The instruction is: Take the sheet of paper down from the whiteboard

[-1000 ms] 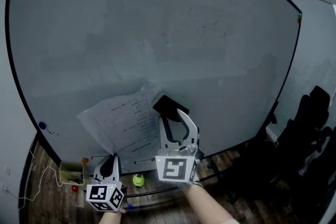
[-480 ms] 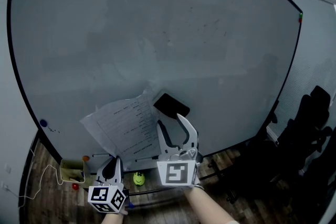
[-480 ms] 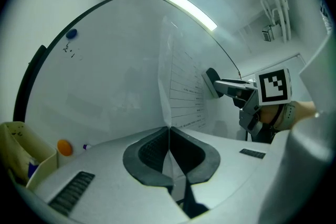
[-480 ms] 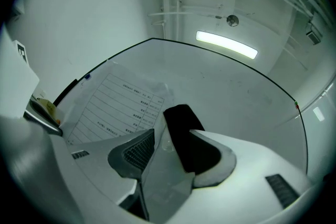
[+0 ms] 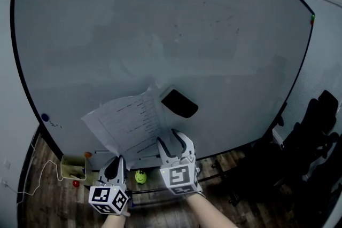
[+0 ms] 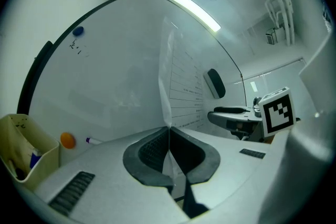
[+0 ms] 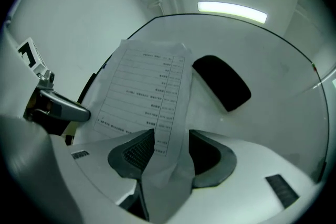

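Note:
A printed sheet of paper [image 5: 128,125] hangs tilted against the lower part of the whiteboard [image 5: 160,34]. My left gripper [image 5: 115,162] is shut on its lower left edge; in the left gripper view the pads [image 6: 169,128] pinch the sheet [image 6: 184,86] edge-on. My right gripper [image 5: 172,139] stands open below a black eraser [image 5: 179,103] that sticks to the board. Its jaws have just been opening. In the right gripper view the sheet's lower corner [image 7: 157,113] droops between the wide jaws [image 7: 170,136] without being pressed, and the eraser [image 7: 221,83] sits above.
A pale box [image 5: 72,173] hangs at the board's lower left, with an orange magnet [image 5: 86,155] and a marker [image 6: 94,140] on the tray. A blue magnet [image 5: 45,117] sits at the left edge. Black chairs [image 5: 315,131] stand to the right, a green object [image 5: 140,177] on the floor.
My right gripper let go of the black eraser, which stays on the board, and dropped down so the sheet's corner lies between its jaws. The left gripper kept its hold.

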The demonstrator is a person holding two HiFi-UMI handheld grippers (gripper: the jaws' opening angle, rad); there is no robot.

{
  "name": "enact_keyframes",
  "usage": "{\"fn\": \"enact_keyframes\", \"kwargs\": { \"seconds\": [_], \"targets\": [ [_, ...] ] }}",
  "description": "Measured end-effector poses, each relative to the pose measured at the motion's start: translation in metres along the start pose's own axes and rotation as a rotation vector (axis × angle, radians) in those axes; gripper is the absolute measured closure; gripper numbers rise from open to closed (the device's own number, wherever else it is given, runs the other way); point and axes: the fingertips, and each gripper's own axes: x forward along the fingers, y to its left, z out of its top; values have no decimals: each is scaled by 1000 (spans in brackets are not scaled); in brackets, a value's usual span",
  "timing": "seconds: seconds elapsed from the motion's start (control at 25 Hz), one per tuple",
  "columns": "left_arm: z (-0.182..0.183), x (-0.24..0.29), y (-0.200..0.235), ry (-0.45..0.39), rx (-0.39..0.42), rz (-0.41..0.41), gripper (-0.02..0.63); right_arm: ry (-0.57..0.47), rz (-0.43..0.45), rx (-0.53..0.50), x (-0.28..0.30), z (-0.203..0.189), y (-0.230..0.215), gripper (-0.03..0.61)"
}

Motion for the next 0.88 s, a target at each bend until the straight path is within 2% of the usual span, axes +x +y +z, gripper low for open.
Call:
{"fn": "enact_keyframes", "kwargs": {
  "seconds": [0.16,0.36,0.52,0.8,0.88],
  "targets": [
    [-2,-2,1,3,-7,2,595,92,39,91,3,-33,6,380],
    [-5,-2,4,12,-18,12,595,198,86,154,6,-68,18,380],
    [-4,-1,5,13,-16,12,595,235,110,254,8,-82,20,380],
    [-5,0,7,20,-8,13,595,240,143,297,12,-84,27,382],
    [-5,0,8,22,-7,14,595,238,135,289,12,-83,27,424]
  ]
}}
